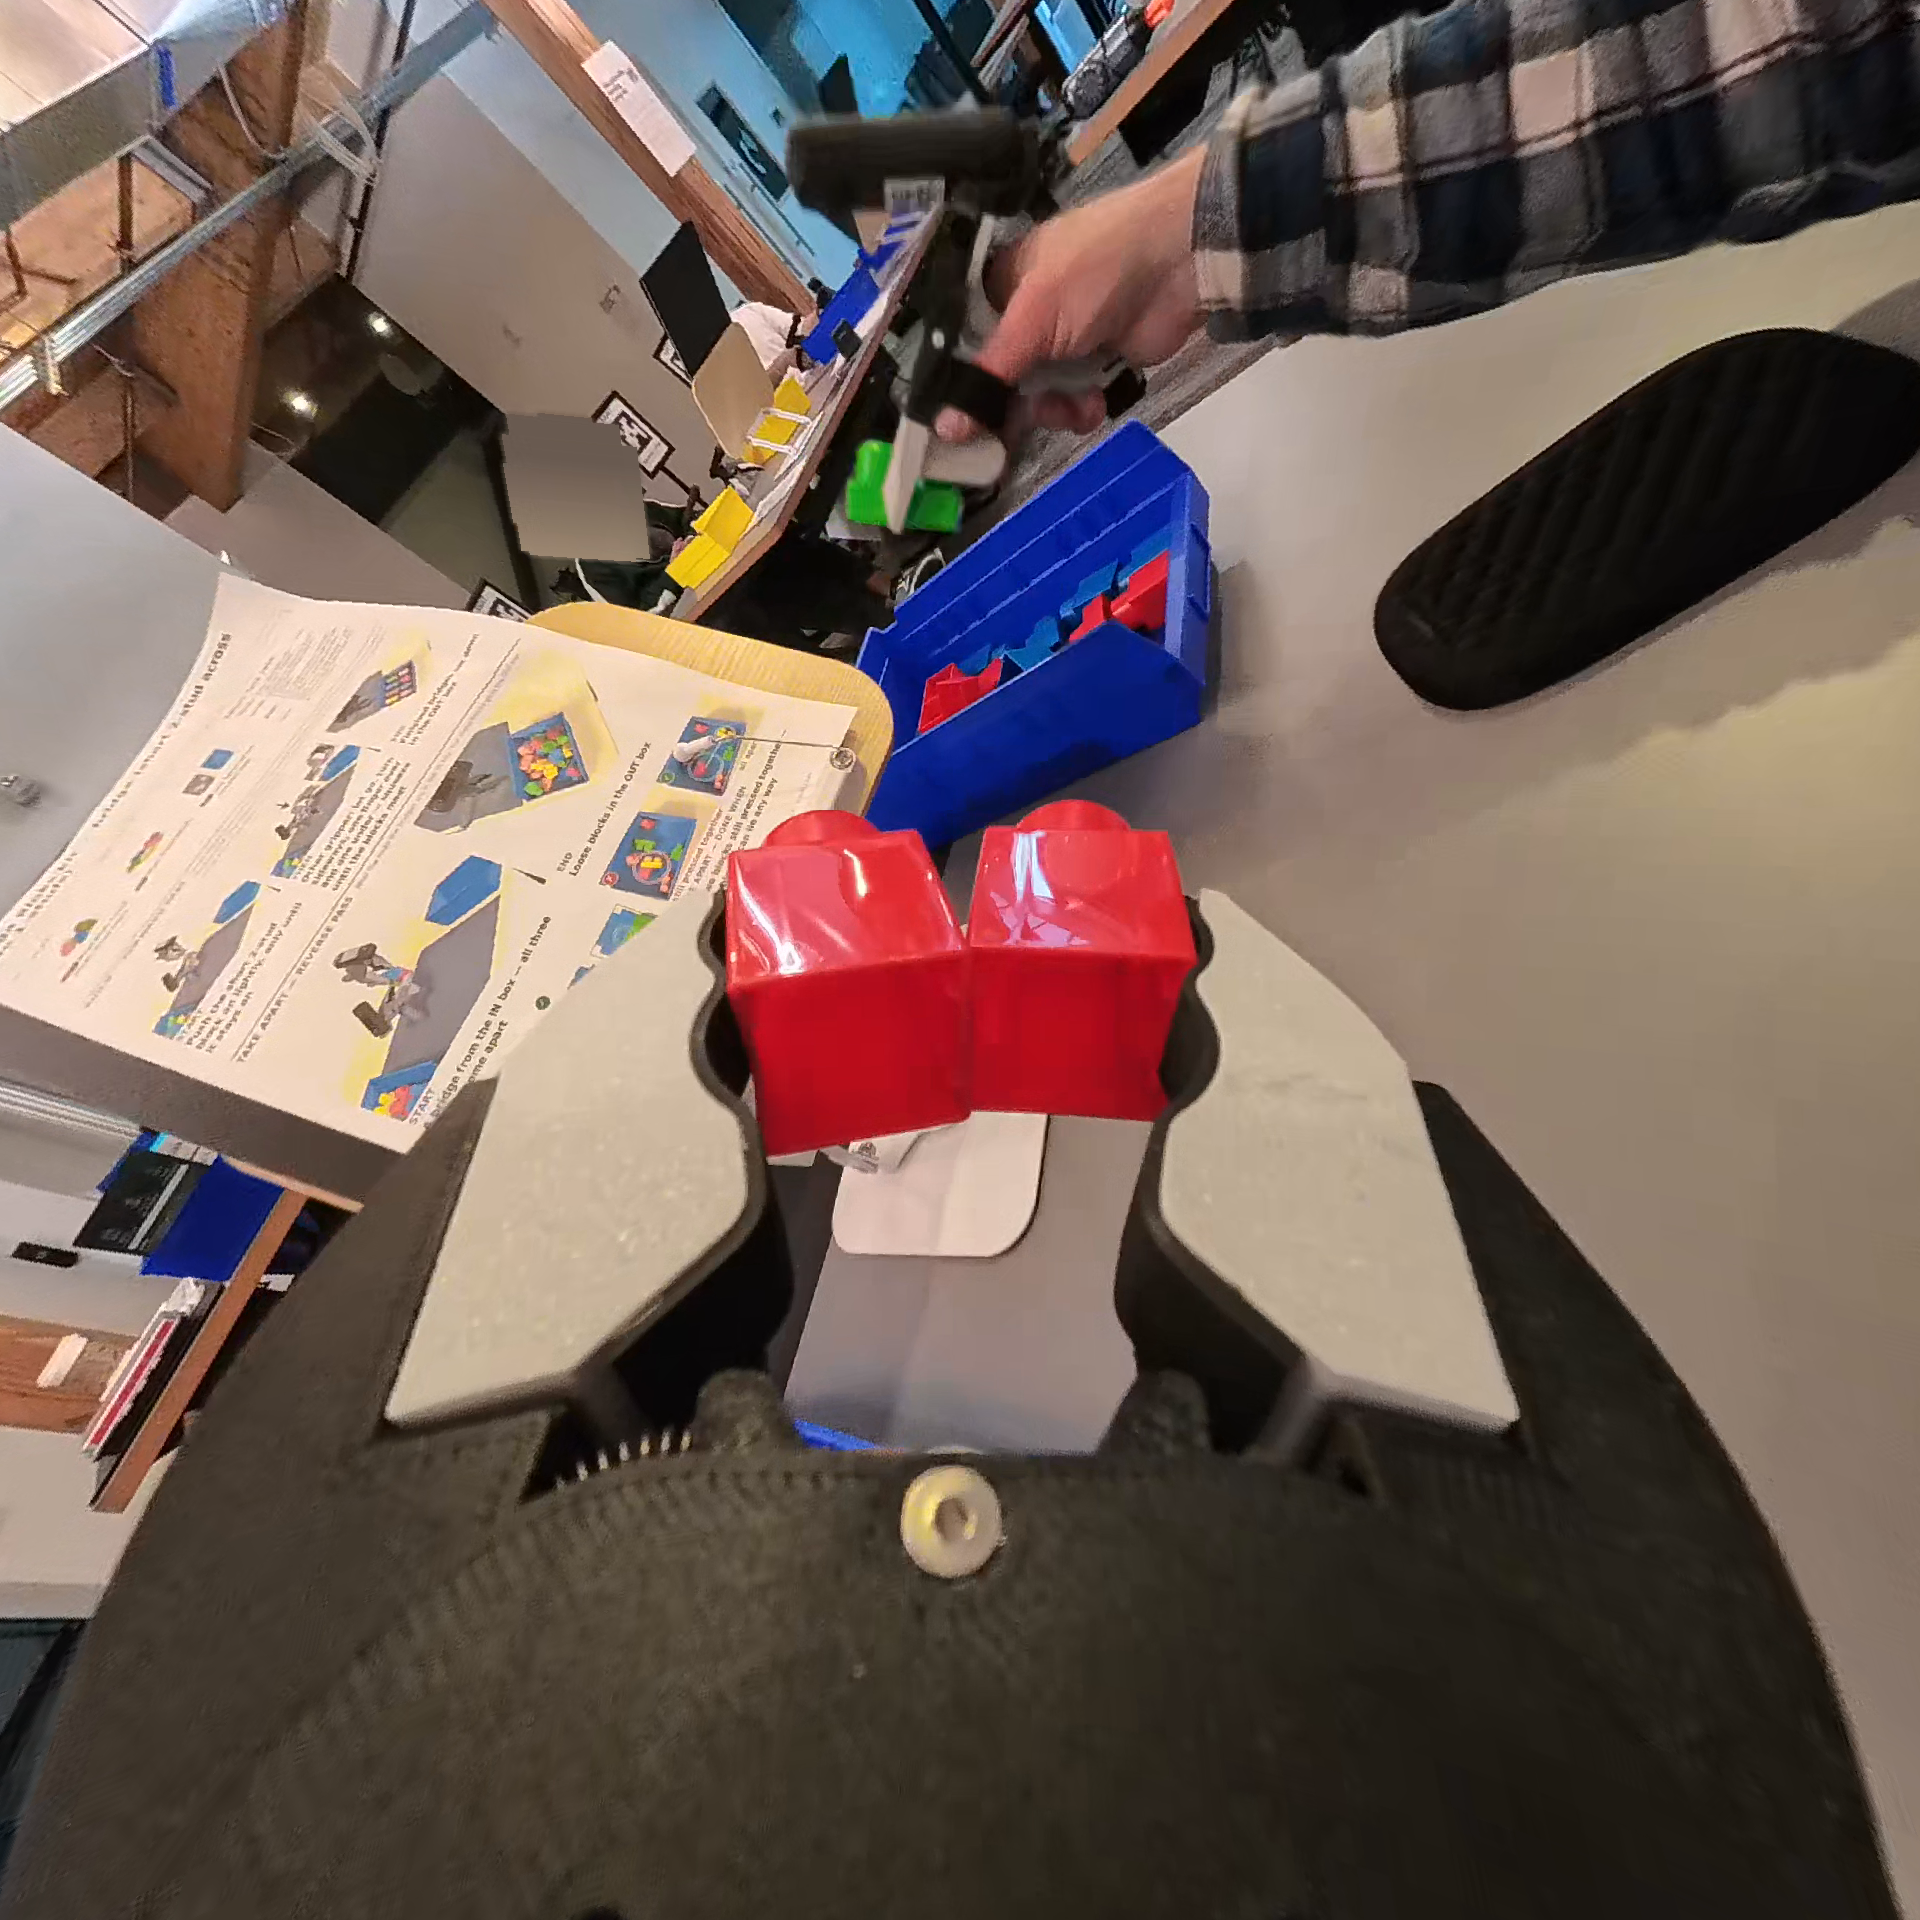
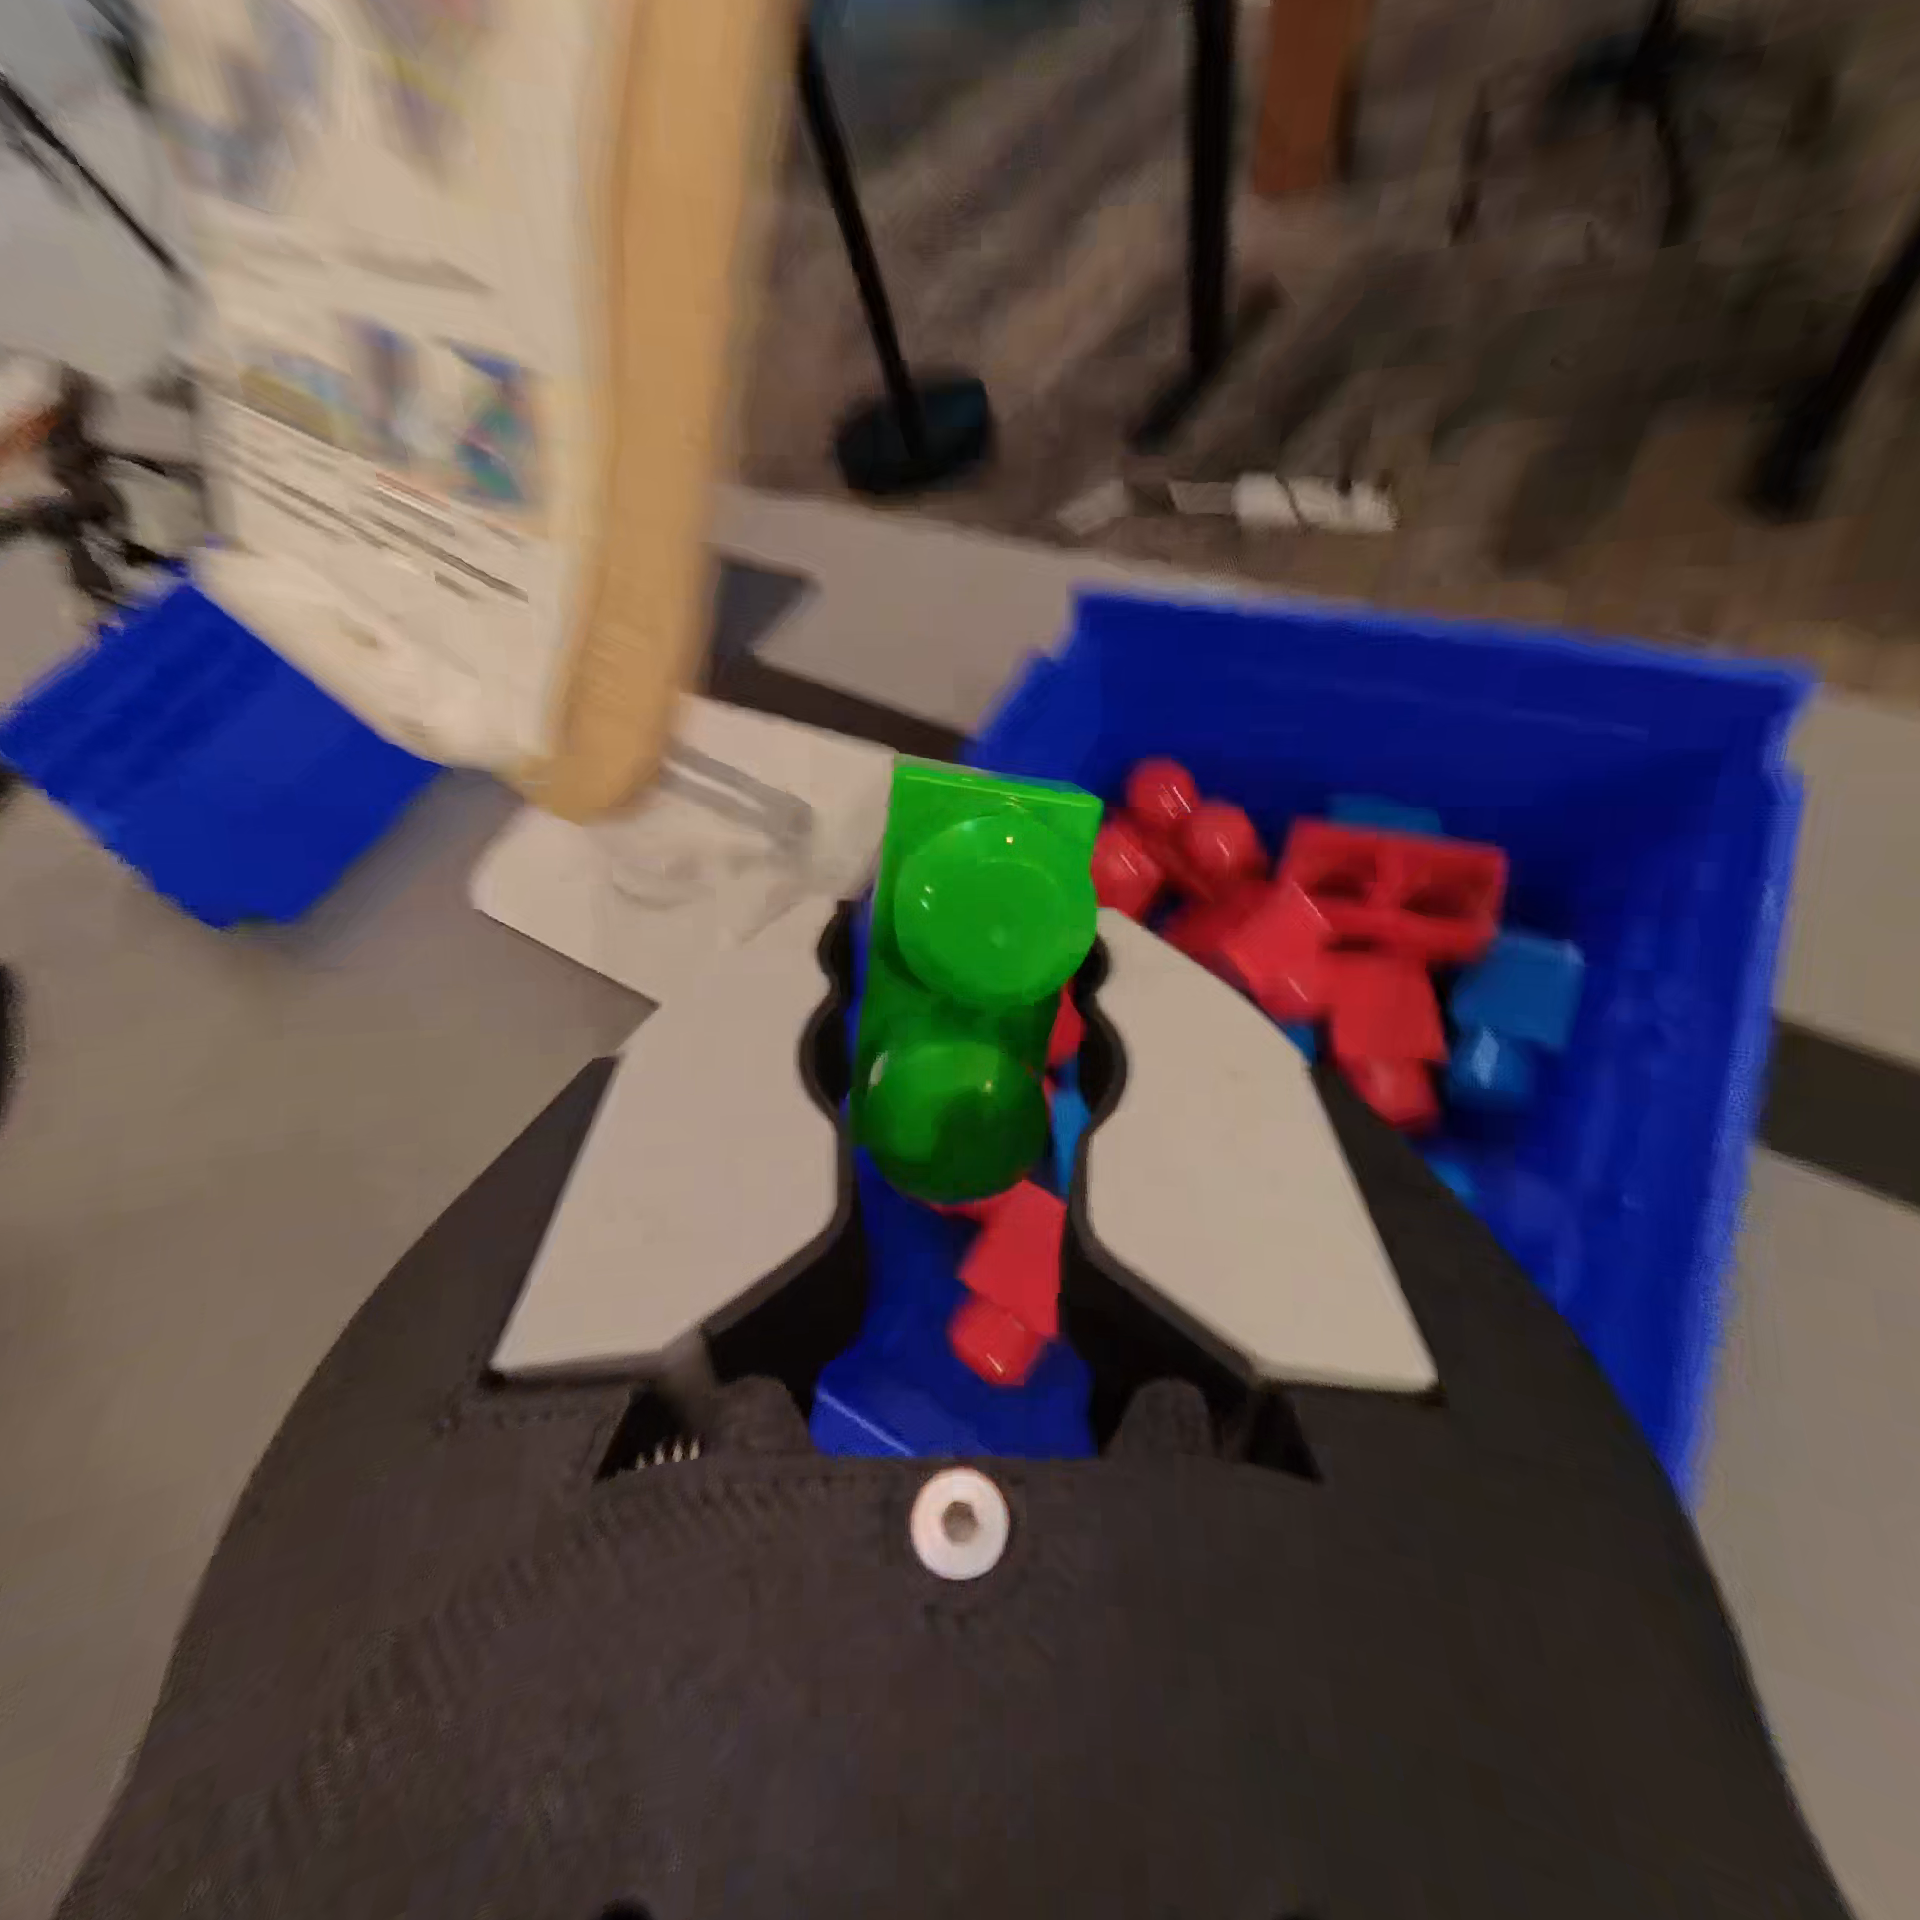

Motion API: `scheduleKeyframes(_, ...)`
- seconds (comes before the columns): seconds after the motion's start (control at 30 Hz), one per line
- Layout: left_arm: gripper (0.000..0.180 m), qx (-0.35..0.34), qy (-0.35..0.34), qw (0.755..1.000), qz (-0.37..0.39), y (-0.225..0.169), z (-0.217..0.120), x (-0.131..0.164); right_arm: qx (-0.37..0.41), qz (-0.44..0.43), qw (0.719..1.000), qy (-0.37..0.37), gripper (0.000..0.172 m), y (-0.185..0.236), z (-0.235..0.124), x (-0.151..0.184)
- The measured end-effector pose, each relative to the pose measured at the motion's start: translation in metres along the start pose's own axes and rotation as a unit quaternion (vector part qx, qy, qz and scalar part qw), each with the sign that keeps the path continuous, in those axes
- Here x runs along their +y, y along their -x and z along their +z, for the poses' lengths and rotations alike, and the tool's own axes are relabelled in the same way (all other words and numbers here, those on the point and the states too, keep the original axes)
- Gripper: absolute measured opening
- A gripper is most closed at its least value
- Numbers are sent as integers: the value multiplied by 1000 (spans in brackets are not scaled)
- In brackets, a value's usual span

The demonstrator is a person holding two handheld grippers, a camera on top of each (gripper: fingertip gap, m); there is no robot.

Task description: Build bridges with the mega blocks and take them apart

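**Two red piers held, green span lifted over the bin**

The two red blocks (image 1: 961, 987) sit side by side at the centre of the left view, studs pointing up-frame, clamped together between the left gripper (image 1: 956, 997)'s pads, which press on their outer faces. The green two-stud block (image 2: 971, 987) is pinched in the right gripper (image 2: 971, 997), its long axis running up-frame along the fingers, studs facing the camera.

In the left view the right gripper and its green block appear in the upper middle, well apart from the red pair and beyond the blue bin (image 1: 1049, 707). I judge the green block must travel down-frame and turn studs-up to span both red studs.

Below lies a grey table (image 1: 1558, 935); a printed instruction sheet (image 1: 364, 831) stands at left on a wooden board. The room behind is blurred.
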State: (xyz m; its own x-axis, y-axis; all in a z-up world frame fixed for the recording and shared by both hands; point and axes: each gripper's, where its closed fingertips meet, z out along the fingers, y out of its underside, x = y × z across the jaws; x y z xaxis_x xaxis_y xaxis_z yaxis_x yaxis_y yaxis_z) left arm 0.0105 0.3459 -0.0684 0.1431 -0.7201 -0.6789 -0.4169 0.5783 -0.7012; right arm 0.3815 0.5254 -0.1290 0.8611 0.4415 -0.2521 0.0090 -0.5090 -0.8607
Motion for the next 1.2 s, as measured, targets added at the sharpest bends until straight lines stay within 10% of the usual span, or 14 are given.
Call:
scheduleKeyframes(0.07,78,-2,0,1000,-2,1,4,1,80,3,995,62,102,-43,11,18)
scheduleKeyframes(0.17,78,-5,1,1000,-4,3,10,2,87,-39,995,38,92,-29,7,5)
scheduleKeyframes(0.27,78,-3,-3,1000,-3,3,16,1,-102,-68,992,-29,78,84,4,-18)
scheduleKeyframes(0.4,78,22,-17,1000,7,-2,24,-11,-416,-64,907,20,82,257,-4,8)
scheduleKeyframes(0.6,78,91,-37,995,13,-21,30,-34,-642,-56,755,121,88,391,-17,50)
scheduleKeyframes(0.87,79,153,-18,988,34,-40,35,-35,-704,-62,681,193,48,435,-20,71)
scheduleKeyframes(1.2,79,183,-20,983,26,-45,37,-32,-710,-61,682,166,43,432,-16,75)
